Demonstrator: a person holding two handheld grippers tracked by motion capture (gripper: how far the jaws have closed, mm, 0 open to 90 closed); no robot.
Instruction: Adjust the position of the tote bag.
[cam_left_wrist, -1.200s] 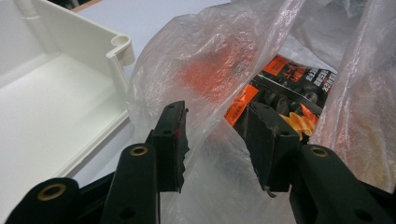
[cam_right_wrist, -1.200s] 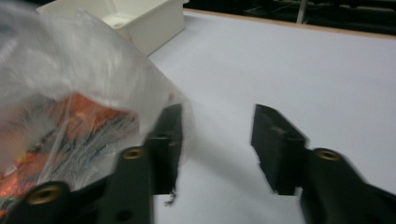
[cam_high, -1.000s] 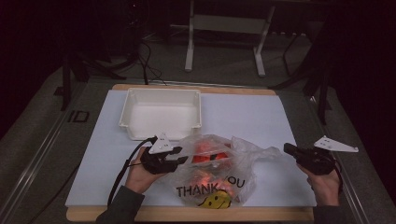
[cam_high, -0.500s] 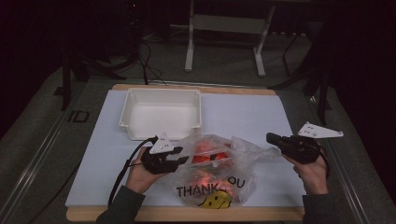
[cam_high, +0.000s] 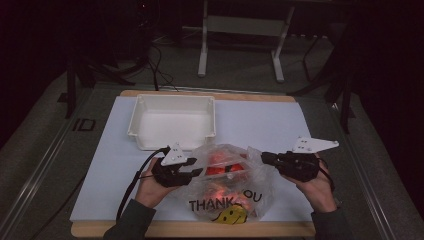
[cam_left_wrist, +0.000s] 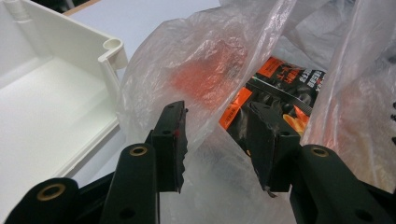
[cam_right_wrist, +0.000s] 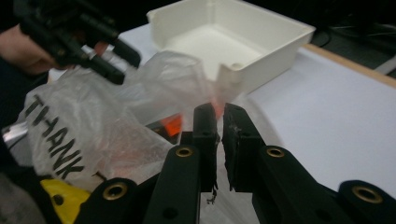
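A clear plastic bag (cam_high: 235, 187) printed THANK YOU lies on the white mat near the front edge, with orange snack packets (cam_high: 220, 162) inside. My left gripper (cam_high: 197, 175) is at the bag's left side, open, with loose film (cam_left_wrist: 201, 60) and a black-and-orange packet (cam_left_wrist: 280, 88) between and beyond its jaws (cam_left_wrist: 217, 116). At the bag's right edge is my right gripper (cam_high: 262, 157). Its jaws have just been opening a little. In the right gripper view a slim gap shows between the pads (cam_right_wrist: 219, 109), and the bag's film (cam_right_wrist: 93, 121) rises from their tips.
A white plastic tray (cam_high: 172, 97) stands on the mat behind the bag, close to its top edge (cam_left_wrist: 112, 46) (cam_right_wrist: 280, 28). The wooden board's edge (cam_high: 200, 230) runs along the front. Table legs and cables stand on the dark floor beyond.
My right gripper has moved left toward the bag, and the bag's stretched right edge has slackened with it. The left gripper has stayed in place.
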